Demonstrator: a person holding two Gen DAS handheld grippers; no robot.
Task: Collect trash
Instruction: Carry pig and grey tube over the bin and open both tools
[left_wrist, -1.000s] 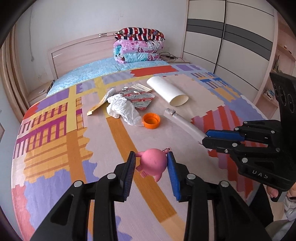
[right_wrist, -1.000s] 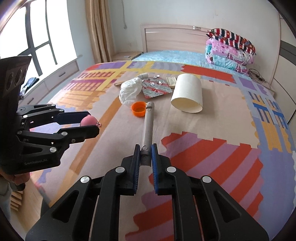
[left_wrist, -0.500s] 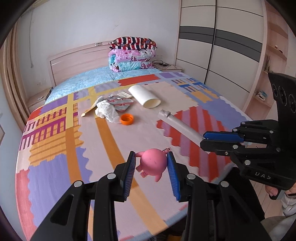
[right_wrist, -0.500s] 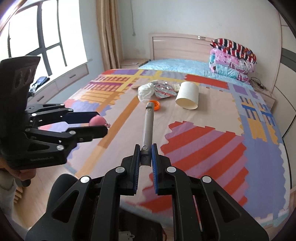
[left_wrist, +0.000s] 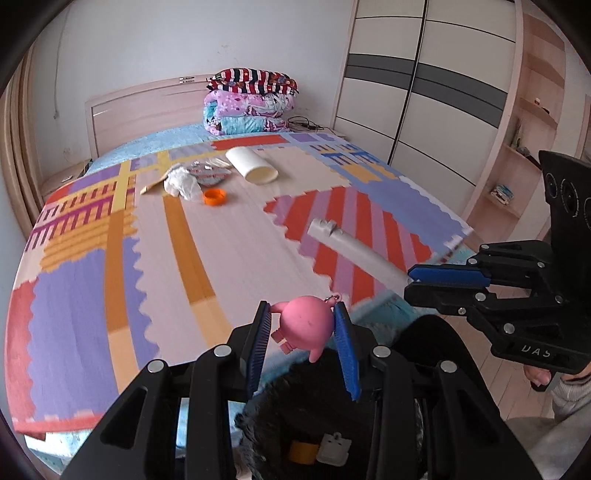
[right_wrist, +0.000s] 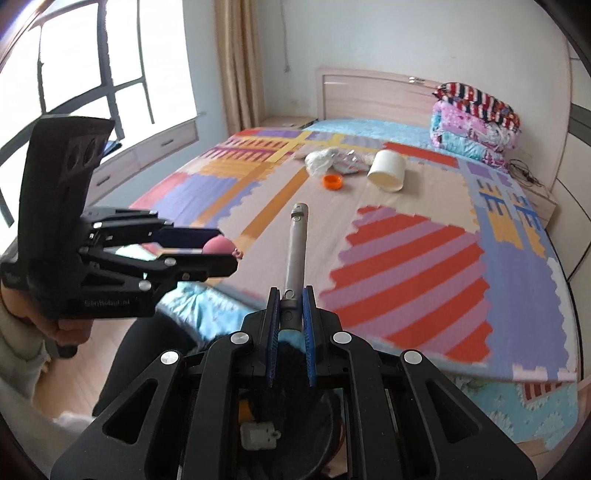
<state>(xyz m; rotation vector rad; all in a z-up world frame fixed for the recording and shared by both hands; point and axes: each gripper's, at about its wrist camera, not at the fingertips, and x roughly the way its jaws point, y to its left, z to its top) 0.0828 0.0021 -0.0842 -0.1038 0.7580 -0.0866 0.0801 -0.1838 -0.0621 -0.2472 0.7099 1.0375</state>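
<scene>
Step in hand, as judged: carry-to-bin. The left claw (left_wrist: 303, 334) is closed on a small pink rubbery pig-shaped toy with a keyring loop (left_wrist: 305, 327), pinched between the blue pads. The right claw (right_wrist: 291, 320) is clamped on the near end of a long grey plastic tube with a moulded fitting at its far tip (right_wrist: 295, 249), which projects straight ahead of the pads.

Directly beneath both claws a dark round bin lined with a black bag (left_wrist: 325, 417) is seen, with a white plug-like piece (right_wrist: 258, 435) and something orange already inside.

Next move, as judged: each claw is to be lowered over the bin mouth and opened; the tube probably needs tipping downward to fit.

Far ahead of the claws, on the patchwork-patterned bed cover (left_wrist: 96, 288), more trash remains: an orange plastic cap (left_wrist: 215, 196), a crumpled white plastic bag (left_wrist: 181, 181), a white paper roll (left_wrist: 252, 168).

The bin rim is largely hidden by the claw frames. Bin depth cannot be told.
</scene>
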